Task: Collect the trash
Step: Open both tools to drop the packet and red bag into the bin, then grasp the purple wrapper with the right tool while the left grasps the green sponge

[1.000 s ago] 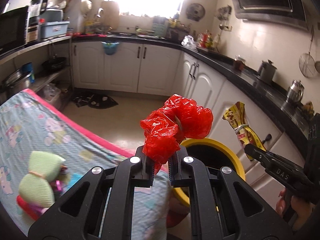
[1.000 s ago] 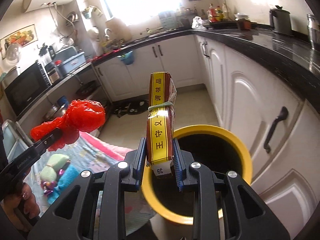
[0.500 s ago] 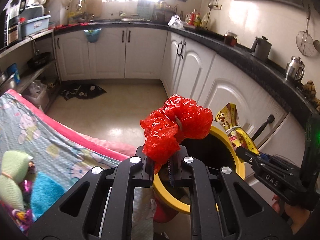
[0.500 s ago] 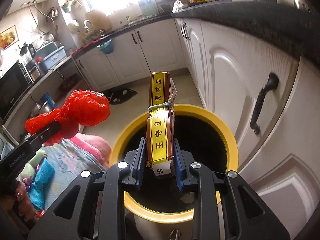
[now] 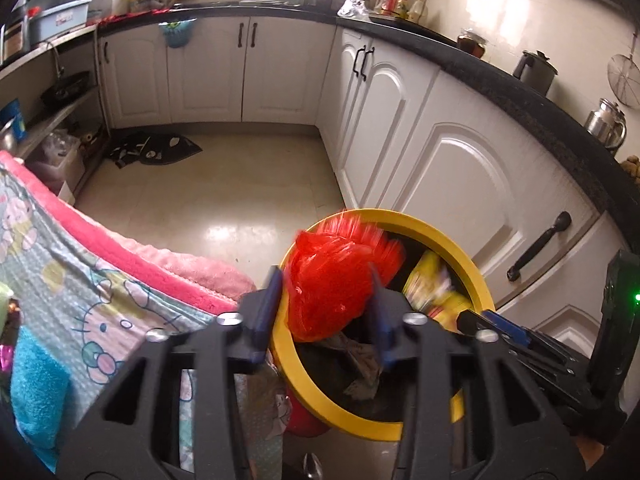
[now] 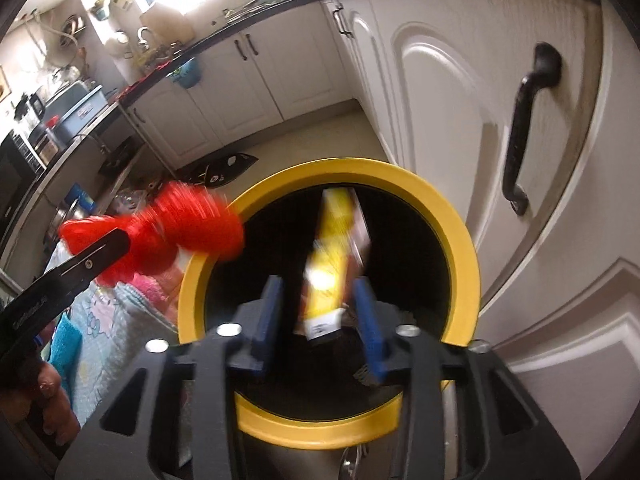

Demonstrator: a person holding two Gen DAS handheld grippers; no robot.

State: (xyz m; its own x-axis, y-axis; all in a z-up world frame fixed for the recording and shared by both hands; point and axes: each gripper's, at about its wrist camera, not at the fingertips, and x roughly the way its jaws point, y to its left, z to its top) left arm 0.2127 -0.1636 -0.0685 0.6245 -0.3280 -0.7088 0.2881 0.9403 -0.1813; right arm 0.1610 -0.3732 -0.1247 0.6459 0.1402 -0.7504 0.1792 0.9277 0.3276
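Left gripper [image 5: 326, 312] fingers just opened, crumpled red plastic bag [image 5: 332, 284] loose between them; right gripper [image 6: 320, 316] fingers just opened, yellow seasoning packet [image 6: 332, 252] loose over round yellow-rimmed bin [image 6: 460, 240].

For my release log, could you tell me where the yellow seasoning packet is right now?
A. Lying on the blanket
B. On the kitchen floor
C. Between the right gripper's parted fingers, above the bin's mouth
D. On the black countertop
C: the yellow seasoning packet, blurred, sits between the parted fingers of the right gripper, over the dark mouth of the yellow-rimmed bin.
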